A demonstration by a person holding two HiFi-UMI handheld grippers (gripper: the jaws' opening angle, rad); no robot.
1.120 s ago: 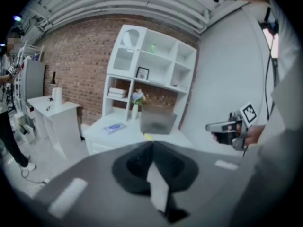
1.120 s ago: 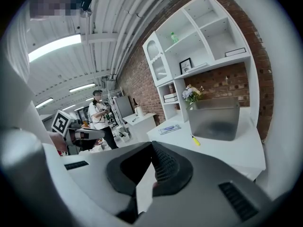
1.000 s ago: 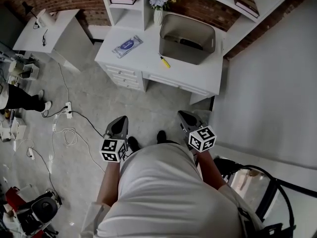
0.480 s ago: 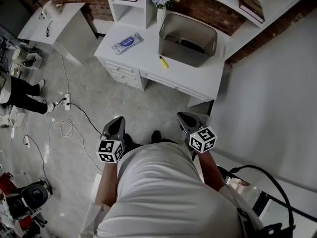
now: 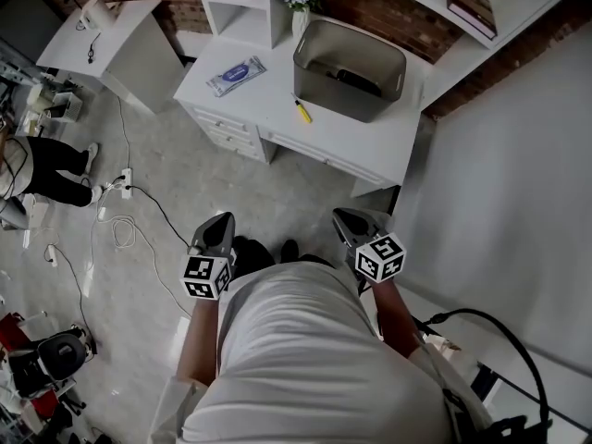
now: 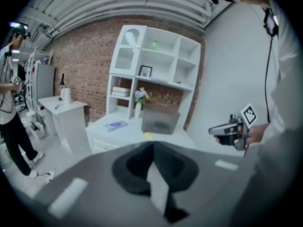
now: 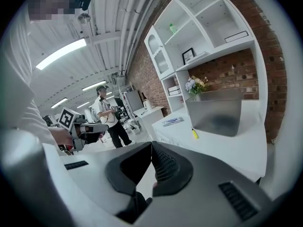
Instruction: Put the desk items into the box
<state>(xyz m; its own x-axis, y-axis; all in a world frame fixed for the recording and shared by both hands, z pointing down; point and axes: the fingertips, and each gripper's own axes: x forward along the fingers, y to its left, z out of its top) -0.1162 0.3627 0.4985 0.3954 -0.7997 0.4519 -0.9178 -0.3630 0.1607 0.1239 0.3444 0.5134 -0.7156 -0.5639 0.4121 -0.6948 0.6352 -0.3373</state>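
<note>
On the white desk (image 5: 351, 141) stands a grey box (image 5: 349, 70) with a dark item inside. A yellow marker (image 5: 302, 111) lies on the desk in front of the box, and a blue-labelled wipes pack (image 5: 236, 75) lies at the desk's left end. My left gripper (image 5: 220, 229) and right gripper (image 5: 351, 224) hang shut and empty at waist height, well back from the desk. The box (image 6: 161, 120), the marker (image 6: 147, 136) and the pack (image 6: 115, 125) show in the left gripper view; the box (image 7: 218, 111), marker (image 7: 194, 133) and pack (image 7: 173, 121) in the right gripper view.
White shelves (image 5: 250, 12) with books and a flower vase (image 5: 301, 21) rise behind the desk. A small white side table (image 5: 120, 40) stands to the left. Cables and a power strip (image 5: 125, 197) lie on the floor. A person (image 5: 42, 169) stands at far left. A white wall (image 5: 518, 155) runs along the right.
The view has shifted a little closer to the desk. Both grippers keep their place at my sides, still shut and empty.
</note>
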